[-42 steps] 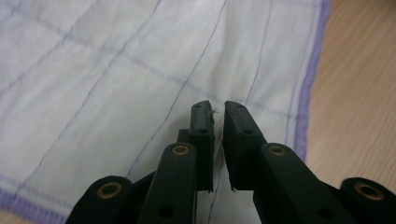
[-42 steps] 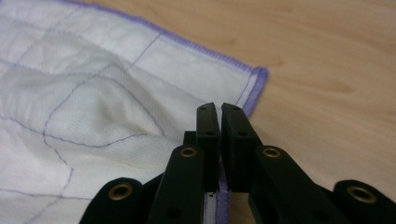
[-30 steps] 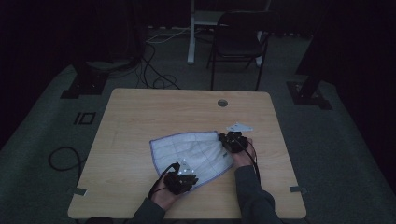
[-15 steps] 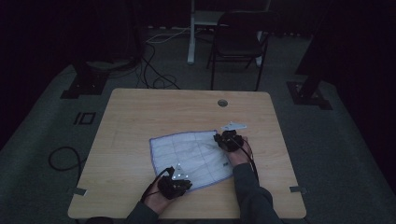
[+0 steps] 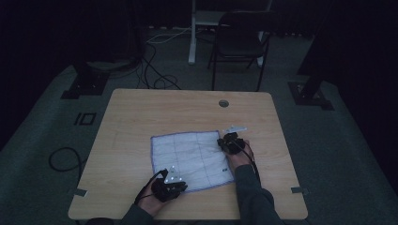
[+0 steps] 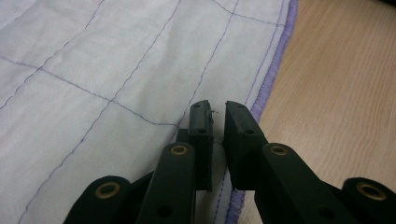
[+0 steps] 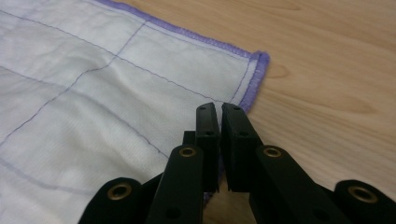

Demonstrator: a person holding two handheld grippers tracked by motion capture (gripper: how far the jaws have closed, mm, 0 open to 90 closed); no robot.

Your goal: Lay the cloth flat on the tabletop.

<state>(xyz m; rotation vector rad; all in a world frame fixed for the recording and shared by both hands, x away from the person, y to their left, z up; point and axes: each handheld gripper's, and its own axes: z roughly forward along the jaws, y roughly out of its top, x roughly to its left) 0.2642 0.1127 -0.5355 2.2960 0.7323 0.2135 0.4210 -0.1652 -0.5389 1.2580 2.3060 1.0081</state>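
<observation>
Seemingly near done, the thin white cloth (image 5: 191,159), quilted with fine purple grid stitching and a purple overlocked hem, lies spread flat and square on the pale wood-grain surface (image 5: 141,112), with left tongs (image 6: 215,111) at its near edge and right tongs (image 7: 219,111) by its far-right corner, both nearly closed, gripping nothing.

Your bench (image 5: 141,117) lies bare across its whole far half and down its left side, so you can sweep either hand there freely; only a small round grommet hole (image 5: 224,103) sits near the far edge. The white cloth (image 5: 190,157) lies flat in the near middle, low enough to pass over. Your left hand-held gripper (image 5: 170,183) stands at its near edge, your right hand-held gripper (image 5: 231,140) at its far right corner. Beyond the bench stands a chair (image 5: 239,44).
</observation>
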